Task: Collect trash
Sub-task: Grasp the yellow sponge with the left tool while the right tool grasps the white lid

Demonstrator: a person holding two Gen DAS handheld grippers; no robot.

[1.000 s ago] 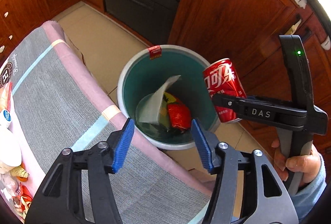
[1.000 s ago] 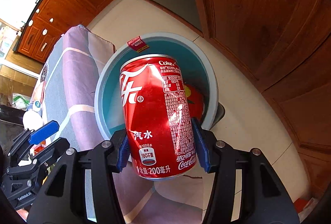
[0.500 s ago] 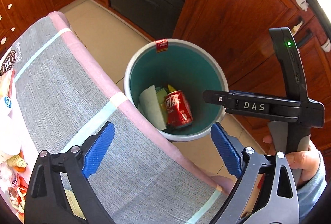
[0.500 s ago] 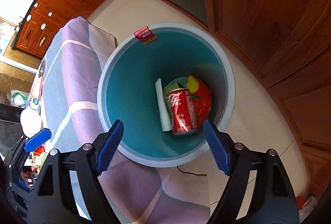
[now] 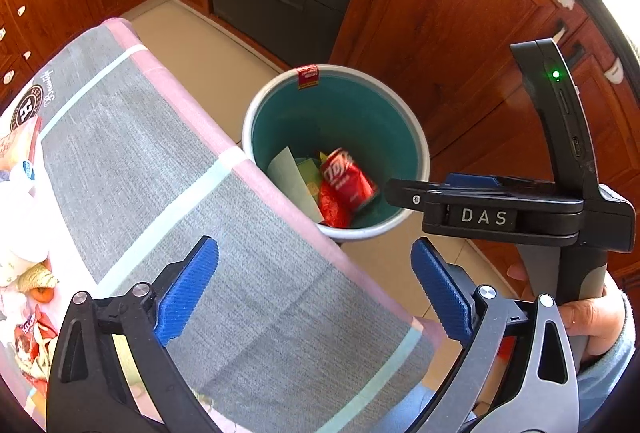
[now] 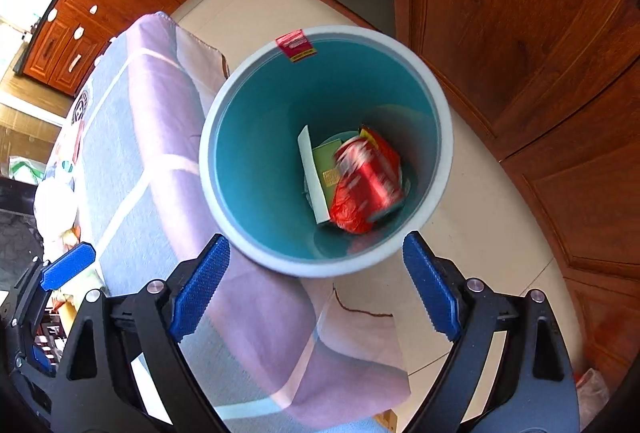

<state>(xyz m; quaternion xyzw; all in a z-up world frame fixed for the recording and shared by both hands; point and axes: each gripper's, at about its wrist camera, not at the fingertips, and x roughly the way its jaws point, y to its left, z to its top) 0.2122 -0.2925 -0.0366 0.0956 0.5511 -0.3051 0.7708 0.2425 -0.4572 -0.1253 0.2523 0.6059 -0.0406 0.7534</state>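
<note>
Red can [image 6: 370, 175] lying in teal bin [image 6: 440, 101] at desk [image 5: 132, 169] corner. Left gripper [image 5: 314, 291], right gripper [image 6: 316, 291]: jaws opening, nothing between.

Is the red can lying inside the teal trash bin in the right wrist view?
Yes, the red can lies at the bottom of the teal trash bin, on top of a red wrapper and papers.

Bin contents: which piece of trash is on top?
The red soda can, lying on its side over the red wrapper and the paper.
</note>
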